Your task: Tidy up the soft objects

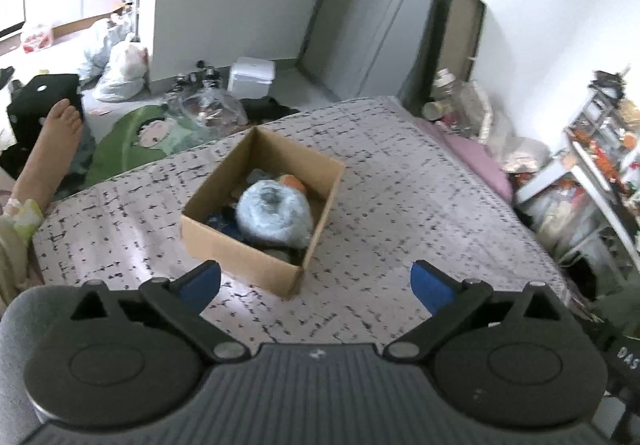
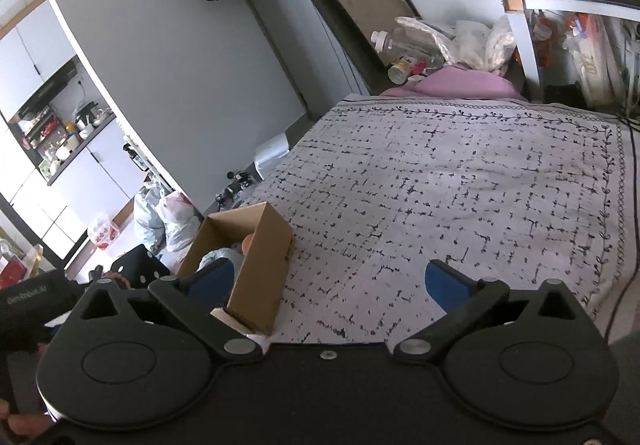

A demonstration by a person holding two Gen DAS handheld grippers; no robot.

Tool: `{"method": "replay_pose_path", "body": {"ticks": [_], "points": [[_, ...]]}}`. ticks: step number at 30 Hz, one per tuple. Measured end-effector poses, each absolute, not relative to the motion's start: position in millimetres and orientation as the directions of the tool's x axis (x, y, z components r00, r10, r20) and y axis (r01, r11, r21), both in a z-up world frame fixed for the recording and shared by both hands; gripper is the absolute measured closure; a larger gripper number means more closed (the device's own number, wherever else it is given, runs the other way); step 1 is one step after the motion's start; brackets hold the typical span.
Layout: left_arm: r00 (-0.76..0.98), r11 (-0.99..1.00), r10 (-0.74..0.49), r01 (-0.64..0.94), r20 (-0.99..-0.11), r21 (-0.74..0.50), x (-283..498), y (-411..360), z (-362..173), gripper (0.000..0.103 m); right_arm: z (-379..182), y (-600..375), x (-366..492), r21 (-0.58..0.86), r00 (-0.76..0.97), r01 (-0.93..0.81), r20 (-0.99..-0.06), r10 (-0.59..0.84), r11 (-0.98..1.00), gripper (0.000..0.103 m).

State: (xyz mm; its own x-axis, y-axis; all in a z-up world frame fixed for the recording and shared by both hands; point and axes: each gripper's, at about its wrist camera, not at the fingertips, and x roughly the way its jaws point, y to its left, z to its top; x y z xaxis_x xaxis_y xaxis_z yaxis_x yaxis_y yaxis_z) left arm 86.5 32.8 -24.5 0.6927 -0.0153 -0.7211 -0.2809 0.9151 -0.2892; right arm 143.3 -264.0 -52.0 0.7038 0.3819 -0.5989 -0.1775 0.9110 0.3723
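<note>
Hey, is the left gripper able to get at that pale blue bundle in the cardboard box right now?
Probably yes. The left gripper is open and empty, the cardboard box has no lid, and the pale blue bundle lies on top of the other things, with nothing between.

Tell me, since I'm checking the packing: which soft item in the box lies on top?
The pale blue round bundle in the cardboard box; the orange item and dark pieces sit lower, partly hidden beside it.

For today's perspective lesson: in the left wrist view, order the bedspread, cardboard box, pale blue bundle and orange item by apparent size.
1. bedspread
2. cardboard box
3. pale blue bundle
4. orange item, partly hidden, so its true size is unsure
</note>
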Motion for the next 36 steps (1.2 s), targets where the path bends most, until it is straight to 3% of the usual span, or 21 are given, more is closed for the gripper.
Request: {"method": "replay_pose_path", "body": {"ticks": [12, 20, 23, 36], "points": [[0.743, 0.954, -0.015, -0.189, -0.67, -0.232, 48, 19, 17, 0.001, -5, -264, 101, 0.258, 0.706, -0.222, -0.623, 0.338, 0.94, 0.0], [0.776, 0.987, 0.034, -0.124, -0.629, -0.1, 16, -4, 43, 0.0, 15, -254, 78, 0.199, 0.699, -0.27, -0.633, 0.334, 0.942, 0.0], [0.775, 0.992, 0.065, -0.119, -0.629, -0.044, 5, -12, 44, 0.0, 19, -251, 70, 0.179, 0.701, -0.282, -0.632, 0.33, 0.943, 0.0], [0.773, 0.994, 0.07, -0.106, -0.63, -0.02, -30, -17, 32, 0.0, 32, -249, 44, 0.161, 0.719, -0.301, -0.61, 0.334, 0.94, 0.0]]}}
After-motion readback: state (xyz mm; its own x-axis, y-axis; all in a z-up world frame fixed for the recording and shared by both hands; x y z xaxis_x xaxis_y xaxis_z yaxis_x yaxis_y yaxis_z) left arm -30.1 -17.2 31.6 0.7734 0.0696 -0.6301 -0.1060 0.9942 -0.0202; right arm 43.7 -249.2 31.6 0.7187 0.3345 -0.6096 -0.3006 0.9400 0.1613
